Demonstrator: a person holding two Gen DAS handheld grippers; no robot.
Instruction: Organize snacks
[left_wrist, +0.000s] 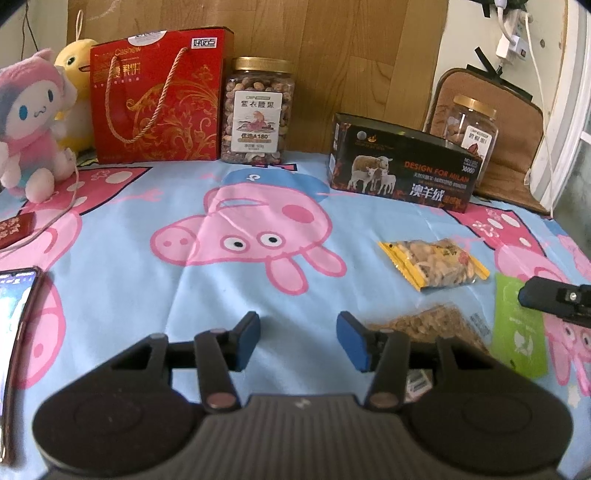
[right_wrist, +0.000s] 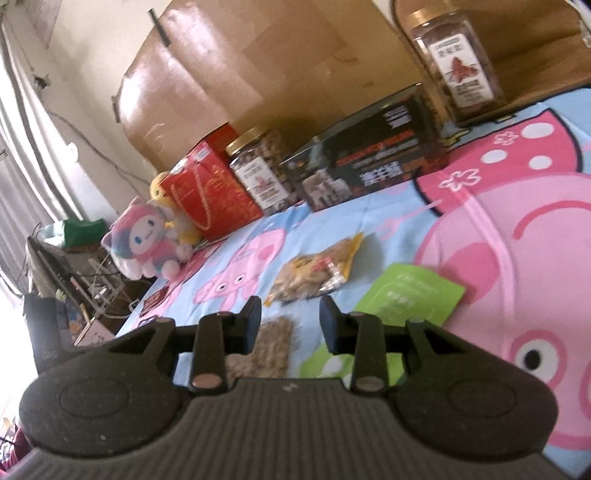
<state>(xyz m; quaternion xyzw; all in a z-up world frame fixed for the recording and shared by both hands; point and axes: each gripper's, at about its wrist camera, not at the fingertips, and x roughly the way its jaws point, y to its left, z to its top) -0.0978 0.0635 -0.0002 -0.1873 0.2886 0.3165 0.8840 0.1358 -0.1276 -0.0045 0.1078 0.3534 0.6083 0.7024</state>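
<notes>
Blue-padded and parted, my left gripper (left_wrist: 299, 341) is hanging over the cartoon-pig sheet (left_wrist: 147, 302) with nothing between its fingers. Just right of it a clear packet of brown crumbly snack (left_wrist: 424, 325) is lying partly behind the right finger, its long axis running near to far. Farther off and to the right, a yellow-edged nut packet (left_wrist: 432, 264) is lying at a slant, and a flat green sachet (left_wrist: 521, 328) is resting at the far right, where the tip of my right gripper (left_wrist: 554, 301) is poking in. Along the far edge a red gift bag (left_wrist: 159, 99), a gold-lidded nut jar (left_wrist: 258, 110) full nearly to the lid, a dark box (left_wrist: 402, 162) and a second jar (left_wrist: 474, 129) are standing in a row; what the bag and box hold I cannot tell.

From the right wrist, my right gripper (right_wrist: 290, 321) is also standing parted and empty. Here the brown packet (right_wrist: 273, 339) is lying right under and just beyond the gap, lengthwise along the fingers. The nut packet (right_wrist: 314, 273) is sitting just beyond, the green sachet (right_wrist: 410, 295) to the right. I judge the right hand the nearer one, so the coming move is likely a short drop onto the brown packet.
</notes>
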